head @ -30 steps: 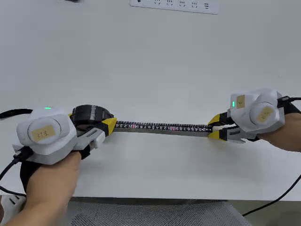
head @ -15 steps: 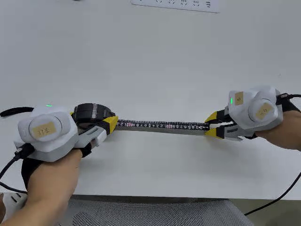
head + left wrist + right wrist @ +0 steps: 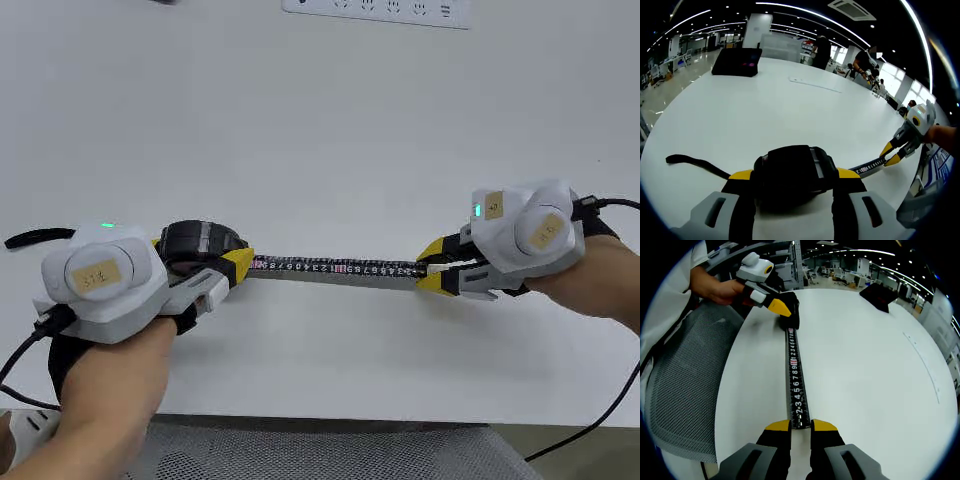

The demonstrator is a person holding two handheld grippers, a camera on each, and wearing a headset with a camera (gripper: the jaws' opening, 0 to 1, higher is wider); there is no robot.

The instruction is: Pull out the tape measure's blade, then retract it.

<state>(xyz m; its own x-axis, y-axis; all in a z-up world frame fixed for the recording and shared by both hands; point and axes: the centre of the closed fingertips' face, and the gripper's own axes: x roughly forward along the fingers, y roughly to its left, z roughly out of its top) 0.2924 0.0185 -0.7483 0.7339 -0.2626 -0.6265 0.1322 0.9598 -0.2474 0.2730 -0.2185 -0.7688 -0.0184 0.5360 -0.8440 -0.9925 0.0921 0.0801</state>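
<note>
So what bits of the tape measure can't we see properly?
End hook of the blade: right gripper view, hidden between jaws of the right gripper.
Sides of the case: left gripper view, covered by jaws of the left gripper.
Blade numbers: head view, too small to read.

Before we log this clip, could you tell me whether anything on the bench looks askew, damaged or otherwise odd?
Nothing stands out. The left tool grips the tape measure case, the blade runs straight and unkinked to the right tool, which pinches its tip, and the strap lies loose on the table.
</note>
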